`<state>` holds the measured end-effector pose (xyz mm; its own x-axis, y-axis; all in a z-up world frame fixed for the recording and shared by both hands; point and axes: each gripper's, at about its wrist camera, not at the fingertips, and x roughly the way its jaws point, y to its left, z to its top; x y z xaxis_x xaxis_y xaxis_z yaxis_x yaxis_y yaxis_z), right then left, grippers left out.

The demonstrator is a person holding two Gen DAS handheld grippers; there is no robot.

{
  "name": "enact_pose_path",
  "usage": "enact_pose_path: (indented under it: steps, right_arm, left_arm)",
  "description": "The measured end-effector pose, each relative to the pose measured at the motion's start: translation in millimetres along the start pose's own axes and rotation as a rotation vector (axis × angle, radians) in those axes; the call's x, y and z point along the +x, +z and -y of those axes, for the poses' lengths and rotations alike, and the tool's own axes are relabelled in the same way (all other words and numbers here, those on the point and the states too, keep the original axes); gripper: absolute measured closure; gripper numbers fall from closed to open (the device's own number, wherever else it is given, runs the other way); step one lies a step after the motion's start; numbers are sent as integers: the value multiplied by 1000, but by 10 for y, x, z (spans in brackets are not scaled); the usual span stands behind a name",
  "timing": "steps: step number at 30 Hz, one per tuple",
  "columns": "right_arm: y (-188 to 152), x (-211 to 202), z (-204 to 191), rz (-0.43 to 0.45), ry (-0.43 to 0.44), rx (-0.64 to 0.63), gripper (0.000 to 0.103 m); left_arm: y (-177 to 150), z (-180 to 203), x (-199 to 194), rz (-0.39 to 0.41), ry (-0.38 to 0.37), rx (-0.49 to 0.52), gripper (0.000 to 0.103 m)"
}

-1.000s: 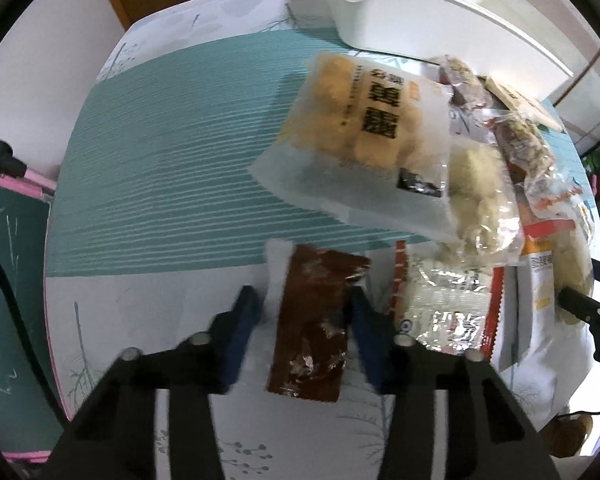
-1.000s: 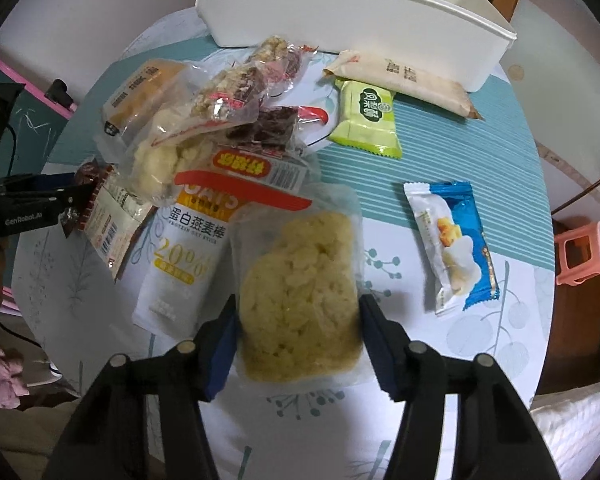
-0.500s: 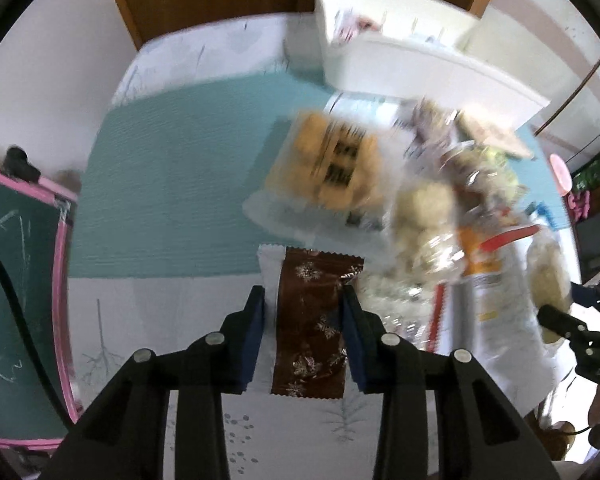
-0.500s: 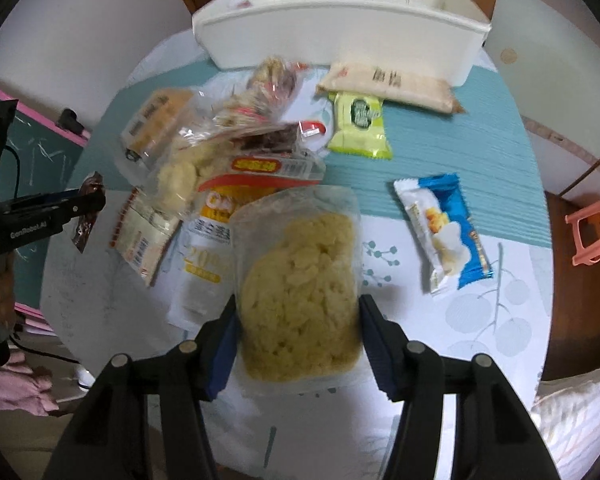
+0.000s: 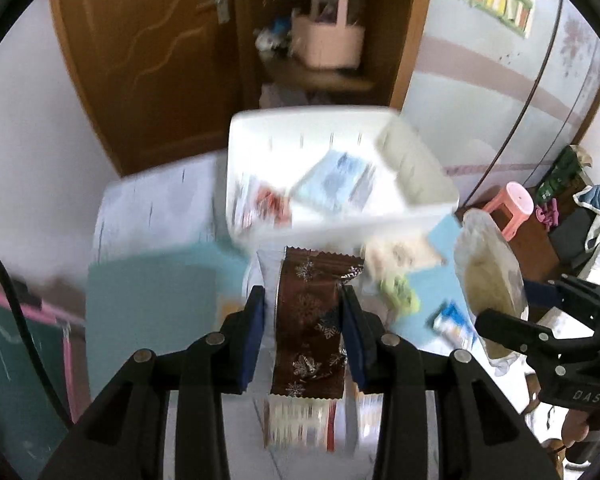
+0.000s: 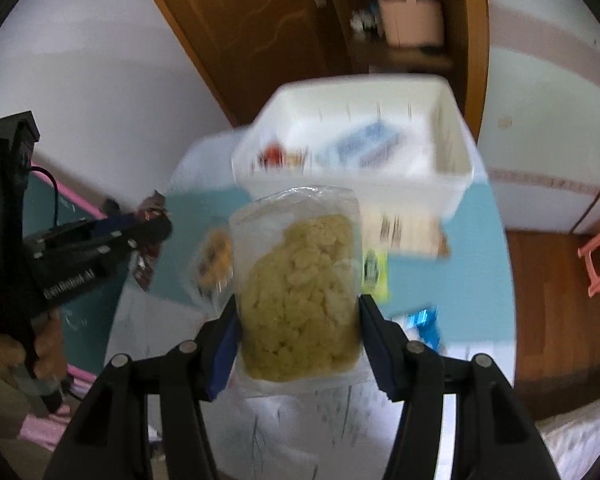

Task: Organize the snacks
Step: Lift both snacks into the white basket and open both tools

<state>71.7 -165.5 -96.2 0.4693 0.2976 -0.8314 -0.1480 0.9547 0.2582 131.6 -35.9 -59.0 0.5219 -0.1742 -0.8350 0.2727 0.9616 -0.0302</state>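
Ahead of you the table (image 5: 148,280), with its teal striped cloth, carries the white bin (image 5: 340,184) at its far edge, in front of the brown door (image 5: 148,60). Blurred packets already lie inside the bin, one blue and white, one with red. A pink stool (image 5: 512,208) stands off to your right on the floor.

Between the bin and your grippers, loose snacks lie scattered: a beige packet (image 6: 410,232) just before the bin wall, a green packet (image 5: 398,294) and a blue packet (image 5: 452,320) nearer you.

Your right gripper (image 6: 298,344) is clamped on the clear bag of pale puffed snack (image 6: 300,292), lifted above the table. Your left gripper (image 5: 302,332) pinches the brown wrapper (image 5: 310,320), also raised, its far end pointing at the bin.
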Motion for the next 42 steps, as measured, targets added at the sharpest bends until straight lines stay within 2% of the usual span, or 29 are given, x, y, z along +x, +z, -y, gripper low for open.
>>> enact_pose_path:
  steps: [6, 11, 15, 22, 30, 31, 33, 34, 35, 38, 40, 42]
  right_arm:
    - [783, -191, 76, 100, -24, 24, 46]
    - [1367, -241, 261, 172, -82, 95, 46]
    - [1730, -110, 388, 191, -116, 143, 46]
    - [1988, 244, 484, 161, -179, 159, 46]
    - [2024, 609, 492, 94, -195, 158, 46]
    - [2019, 654, 495, 84, -197, 158, 46]
    - [1977, 697, 478, 69, -208, 156, 46]
    - [1974, 736, 483, 60, -215, 156, 46]
    - [1983, 775, 491, 52, -218, 157, 46]
    - [1968, 817, 498, 41, -210, 167, 45]
    - [1958, 819, 492, 42, -204, 177, 35]
    - [1934, 782, 455, 62, -219, 175, 28]
  left_arm:
    - [762, 9, 70, 45, 13, 2, 68]
    - [1200, -33, 208, 76, 29, -1, 68]
    - [1466, -55, 398, 65, 24, -15, 67]
    - [1613, -73, 760, 28, 24, -21, 67]
    - [1610, -77, 1171, -33, 37, -20, 66]
    - [1601, -77, 1211, -42, 37, -17, 64]
    - [1569, -89, 1260, -56, 33, -12, 46]
    - [1561, -94, 1276, -58, 37, -9, 28]
    - [1550, -93, 1276, -55, 38, -5, 17]
    - [1519, -85, 1276, -44, 59, 15, 12]
    - [1504, -78, 1271, -42, 90, 24, 11]
    - [1488, -92, 1242, -39, 89, 19, 11]
